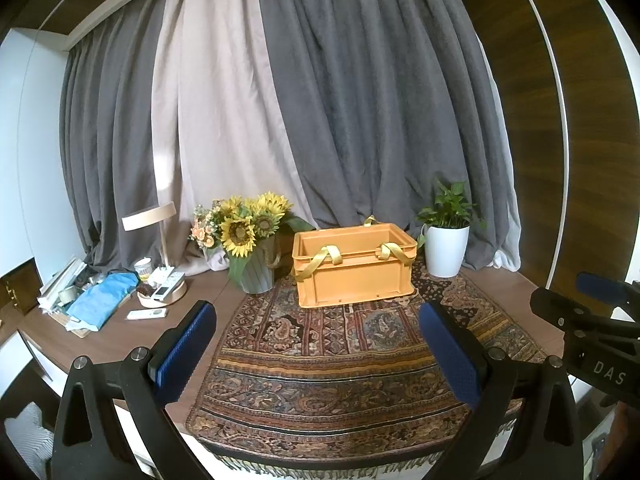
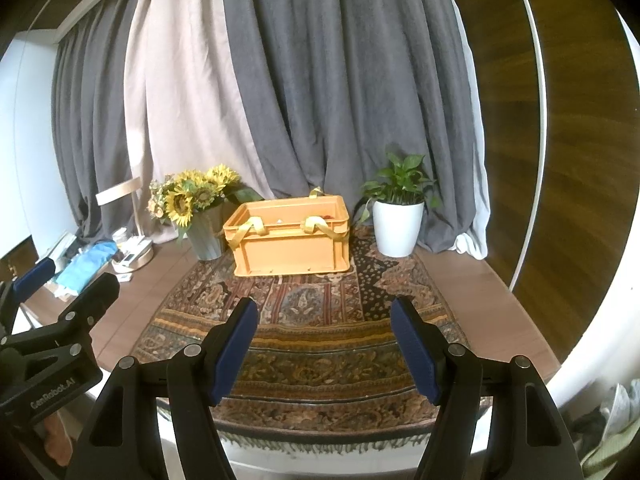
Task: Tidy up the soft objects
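Note:
An orange plastic crate with yellow ribbon handles draped over its rim stands at the back of a patterned rug; it also shows in the right wrist view, where small items lie inside it, too small to name. My left gripper is open and empty above the rug's near part. My right gripper is open and empty, to the right of the left one. Each gripper shows at the edge of the other's view. No loose soft object lies on the rug.
A sunflower vase stands left of the crate and a white plant pot right of it. A lamp, remotes, a blue cloth and clutter sit far left. Curtains hang behind. The round table's edge is near.

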### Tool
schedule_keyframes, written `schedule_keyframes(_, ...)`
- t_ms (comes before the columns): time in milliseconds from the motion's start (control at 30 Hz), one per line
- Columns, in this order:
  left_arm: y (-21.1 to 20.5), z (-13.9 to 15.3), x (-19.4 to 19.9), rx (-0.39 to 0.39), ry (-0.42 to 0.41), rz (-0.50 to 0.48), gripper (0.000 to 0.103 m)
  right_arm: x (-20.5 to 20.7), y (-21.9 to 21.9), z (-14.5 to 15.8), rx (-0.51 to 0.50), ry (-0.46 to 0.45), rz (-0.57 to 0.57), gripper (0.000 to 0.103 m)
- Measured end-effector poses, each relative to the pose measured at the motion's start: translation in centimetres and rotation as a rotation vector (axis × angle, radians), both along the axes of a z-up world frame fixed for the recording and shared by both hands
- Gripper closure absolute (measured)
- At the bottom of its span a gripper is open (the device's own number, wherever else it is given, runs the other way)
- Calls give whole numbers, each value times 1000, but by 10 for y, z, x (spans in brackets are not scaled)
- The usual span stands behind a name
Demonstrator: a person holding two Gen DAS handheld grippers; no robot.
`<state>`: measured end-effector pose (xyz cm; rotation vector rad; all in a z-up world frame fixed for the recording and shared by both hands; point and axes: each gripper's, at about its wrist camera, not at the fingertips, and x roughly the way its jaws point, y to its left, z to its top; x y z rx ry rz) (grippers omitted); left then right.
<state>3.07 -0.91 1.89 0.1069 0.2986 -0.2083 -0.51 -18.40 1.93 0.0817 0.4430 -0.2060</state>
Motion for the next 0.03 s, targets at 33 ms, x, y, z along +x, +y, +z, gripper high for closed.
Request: schedule_keyframes(33, 0, 0, 0, 0, 1, -1, 0, 0, 0, 0, 1, 0, -1, 33)
